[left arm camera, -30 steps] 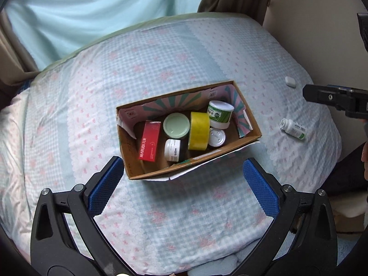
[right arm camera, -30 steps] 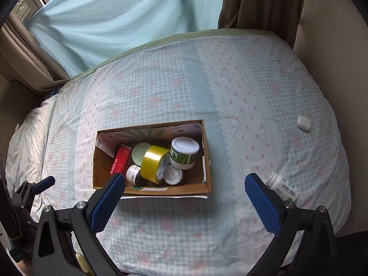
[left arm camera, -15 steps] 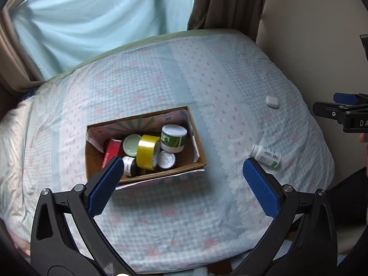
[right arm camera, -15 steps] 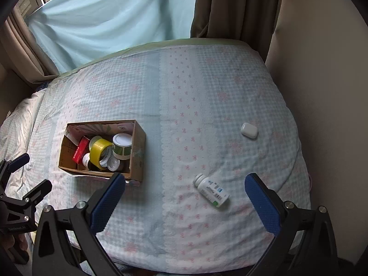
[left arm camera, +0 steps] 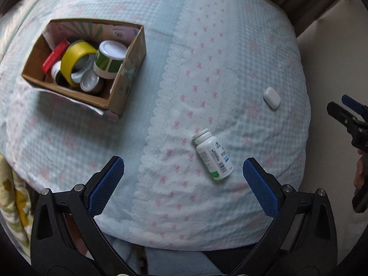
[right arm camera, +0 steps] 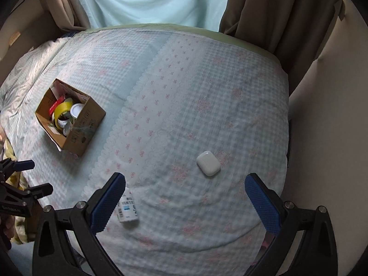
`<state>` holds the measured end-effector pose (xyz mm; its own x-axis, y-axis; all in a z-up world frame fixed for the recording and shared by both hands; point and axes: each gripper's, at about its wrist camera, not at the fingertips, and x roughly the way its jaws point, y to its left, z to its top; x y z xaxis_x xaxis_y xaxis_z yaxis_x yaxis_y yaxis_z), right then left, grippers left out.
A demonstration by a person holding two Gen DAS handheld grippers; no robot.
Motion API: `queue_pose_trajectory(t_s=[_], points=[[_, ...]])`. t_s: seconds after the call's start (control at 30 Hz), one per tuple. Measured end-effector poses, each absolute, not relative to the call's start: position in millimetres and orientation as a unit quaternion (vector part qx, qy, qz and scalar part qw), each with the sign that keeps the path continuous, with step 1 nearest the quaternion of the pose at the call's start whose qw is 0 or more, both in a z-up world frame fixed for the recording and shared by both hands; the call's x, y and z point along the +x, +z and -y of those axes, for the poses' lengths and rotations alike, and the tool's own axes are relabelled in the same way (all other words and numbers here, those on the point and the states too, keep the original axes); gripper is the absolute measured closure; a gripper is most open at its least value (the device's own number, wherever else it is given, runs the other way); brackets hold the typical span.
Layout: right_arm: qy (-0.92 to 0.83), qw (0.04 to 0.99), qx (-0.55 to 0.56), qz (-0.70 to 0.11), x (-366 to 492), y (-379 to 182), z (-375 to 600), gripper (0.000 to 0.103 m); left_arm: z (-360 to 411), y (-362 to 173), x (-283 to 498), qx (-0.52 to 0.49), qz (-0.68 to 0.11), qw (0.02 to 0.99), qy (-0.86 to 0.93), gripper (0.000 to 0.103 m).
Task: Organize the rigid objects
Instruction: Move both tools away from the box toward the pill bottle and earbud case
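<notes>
A white pill bottle (left arm camera: 212, 157) is being seen lying on its side on the bed (left arm camera: 241, 53). In the left wrist view its long axis is running from upper left to lower right, with the cap pointed up and left, away from the camera, and the green-marked base pointed toward the camera. The left tongs (left arm camera: 182, 185) are being held wide open above the bed's near edge, with nothing gripped; the bottle is lying between the blue pads (left arm camera: 104, 185), nearer the right one. The right tongs (right arm camera: 185, 203) are likewise being held spread wide and empty. A small white case (right arm camera: 208, 163) is lying flat, well apart from the bottle. A cardboard box (left arm camera: 125, 78) is being kept farther left, filled with a yellow tape roll (left arm camera: 74, 57), jars and a red packet (left arm camera: 55, 56).
</notes>
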<state>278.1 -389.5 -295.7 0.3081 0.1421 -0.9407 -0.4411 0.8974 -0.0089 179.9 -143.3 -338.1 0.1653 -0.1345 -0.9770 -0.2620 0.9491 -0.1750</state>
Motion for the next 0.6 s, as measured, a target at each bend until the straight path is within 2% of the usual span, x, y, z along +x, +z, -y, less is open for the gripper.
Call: queue_pose_trajectory(t_s=[0.13,0.27,0.43,0.5,0.6], points=[[0.227,0.777,-0.177,-0.559,292,-333,401,0.000,162,-377,186,-0.220,-0.652,0.719,0.091,0.000],[0.256,0.752,-0.205,-0.572,313,-375,409,0.001,183,-417,197,-0.243,-0.664,0.695,0.133,0.000],[0.277,0.715,-0.228,-0.599,339,-431,411,0.011,201,-464,197,-0.282,-0.677,0.661,0.162,0.003],[0.284,0.700,-0.240,-0.610,347,-451,410,0.021,207,-477,197,-0.279,-0.682,0.655,0.168,0.005],[0.289,0.684,-0.250,-0.621,354,-472,407,0.028,214,-493,198,-0.279,-0.688,0.646,0.176,0.005]])
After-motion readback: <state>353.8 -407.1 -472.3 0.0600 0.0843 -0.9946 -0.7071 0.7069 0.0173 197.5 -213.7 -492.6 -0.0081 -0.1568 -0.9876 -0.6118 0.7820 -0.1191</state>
